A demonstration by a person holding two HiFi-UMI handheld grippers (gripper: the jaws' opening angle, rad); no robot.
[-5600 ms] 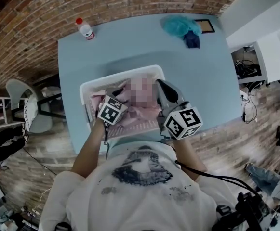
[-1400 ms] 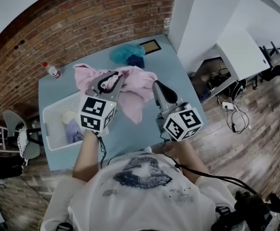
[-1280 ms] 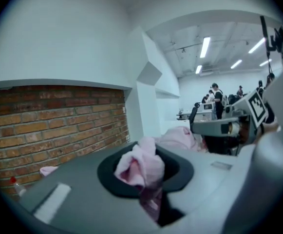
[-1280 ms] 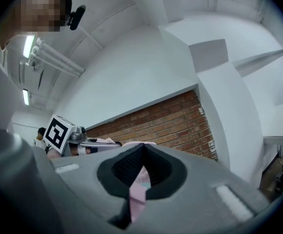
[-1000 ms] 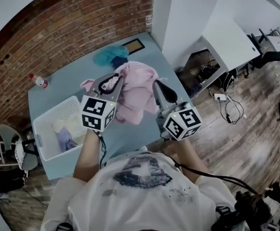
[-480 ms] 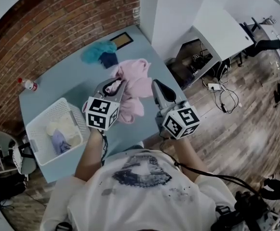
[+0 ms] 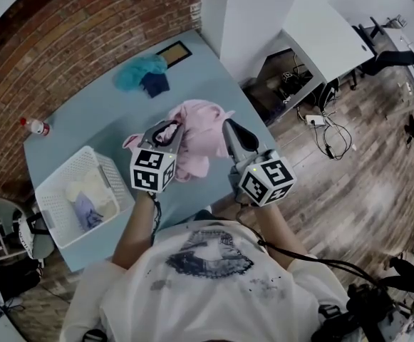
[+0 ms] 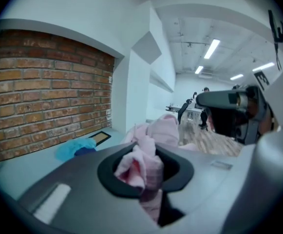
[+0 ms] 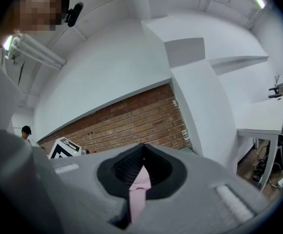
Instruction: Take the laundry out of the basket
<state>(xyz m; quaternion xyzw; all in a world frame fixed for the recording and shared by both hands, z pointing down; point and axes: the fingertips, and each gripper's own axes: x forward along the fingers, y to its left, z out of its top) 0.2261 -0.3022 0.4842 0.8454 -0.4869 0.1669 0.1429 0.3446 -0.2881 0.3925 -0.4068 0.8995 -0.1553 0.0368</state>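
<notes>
A pink garment (image 7: pixel 198 128) hangs bunched between my two grippers, over the right part of the light-blue table (image 7: pixel 114 123). My left gripper (image 7: pixel 166 127) is shut on one edge of it; in the left gripper view a pink fold (image 8: pixel 142 165) is pinched between the jaws. On the other side my right gripper (image 7: pixel 229 125) is shut too, with a thin pink strip (image 9: pixel 140 188) squeezed between its pads. The white laundry basket (image 7: pixel 50 194) stands at the table's left, holding a cream piece (image 7: pixel 85 186) and a lavender piece (image 7: pixel 86 211).
A teal cloth (image 7: pixel 139 70) and a dark blue cloth (image 7: pixel 154 84) lie at the table's far end beside a small framed picture (image 7: pixel 173 50). A bottle (image 7: pixel 35 127) stands by the brick wall. The table's right edge drops to wooden floor; a white desk (image 7: pixel 321 34) stands beyond.
The pink garment lay in the basket at first; it is out now, and both grippers have carried it right, away from the basket, and a little nearer my body.
</notes>
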